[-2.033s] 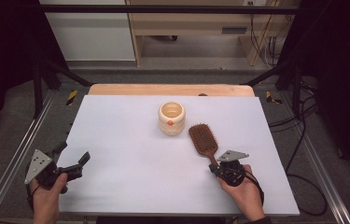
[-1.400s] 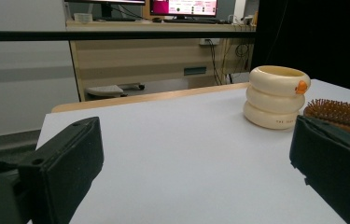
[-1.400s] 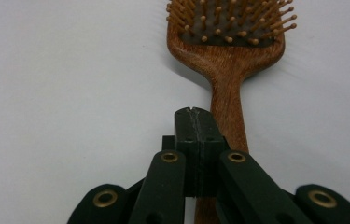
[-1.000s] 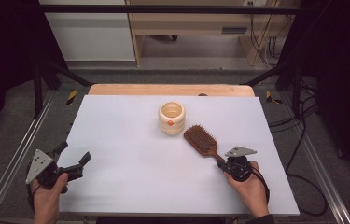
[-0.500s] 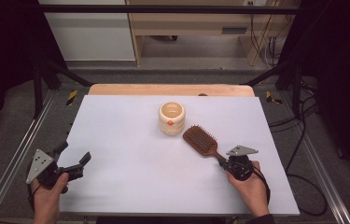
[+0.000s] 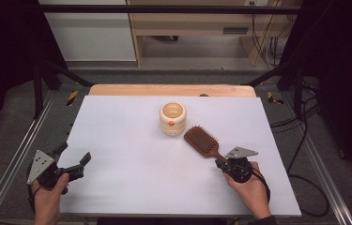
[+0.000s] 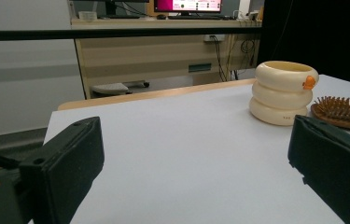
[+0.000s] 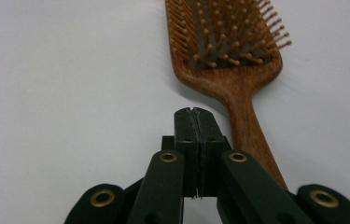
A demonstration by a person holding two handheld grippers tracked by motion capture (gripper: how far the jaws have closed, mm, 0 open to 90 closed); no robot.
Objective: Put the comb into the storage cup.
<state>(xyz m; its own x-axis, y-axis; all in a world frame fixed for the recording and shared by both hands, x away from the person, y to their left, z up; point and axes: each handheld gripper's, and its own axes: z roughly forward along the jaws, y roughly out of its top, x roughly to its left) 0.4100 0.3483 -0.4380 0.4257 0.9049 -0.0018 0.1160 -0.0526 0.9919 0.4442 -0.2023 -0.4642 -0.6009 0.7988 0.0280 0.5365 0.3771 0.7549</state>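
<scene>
Hairbrush (image 8: 228, 56) head cut off at the top edge, handle end behind the right gripper (image 8: 195, 122)

Two hand-held grippers low at the near edge, one spread, one closed

The left hand (image 6: 48, 192) comes in from the bottom left corner and grasps the left gripper (image 6: 72, 158), which points up and to the right with its two black jaws spread wide and nothing between them; its grey three-cornered plate faces upward. The right hand (image 6: 248, 185) enters from the bottom right, fingers wrapped round the body of the right gripper (image 6: 219, 164), which aims up and to the left; in the right gripper view its jaws are pressed flat together with nothing between them
</scene>
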